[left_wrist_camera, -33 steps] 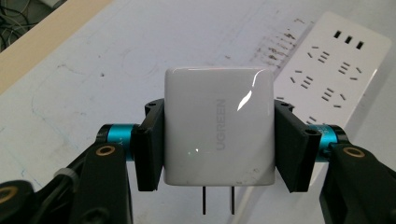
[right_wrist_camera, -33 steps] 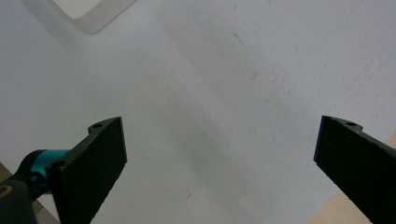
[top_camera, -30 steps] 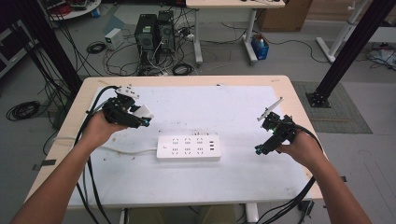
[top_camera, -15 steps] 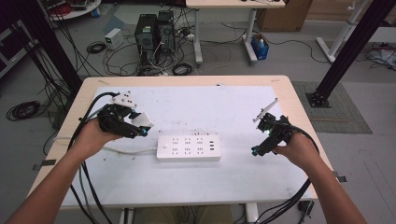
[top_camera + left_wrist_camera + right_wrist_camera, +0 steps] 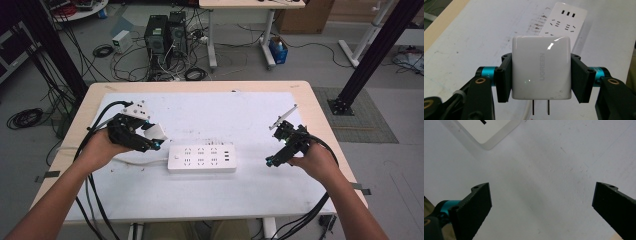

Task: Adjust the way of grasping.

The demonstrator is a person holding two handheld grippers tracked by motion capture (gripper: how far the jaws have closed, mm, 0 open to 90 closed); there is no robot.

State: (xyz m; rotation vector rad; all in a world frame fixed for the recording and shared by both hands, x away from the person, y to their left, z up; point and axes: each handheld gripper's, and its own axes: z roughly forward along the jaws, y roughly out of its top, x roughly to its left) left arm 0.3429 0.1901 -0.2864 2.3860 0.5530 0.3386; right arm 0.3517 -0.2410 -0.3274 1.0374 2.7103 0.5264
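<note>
Your left gripper (image 5: 540, 75) clamps a glossy white, rounded-square plastic charger (image 5: 540, 67) by its flat sides; two metal prongs poke out at the bottom centre of the left gripper view. The smooth white rectangular power strip (image 5: 201, 158) lies at mid-frame in the high view, on the scuffed matte white tabletop (image 5: 220, 115). Your right gripper (image 5: 541, 205) holds nothing, jaws spread wide over bare table at centre right.
</note>
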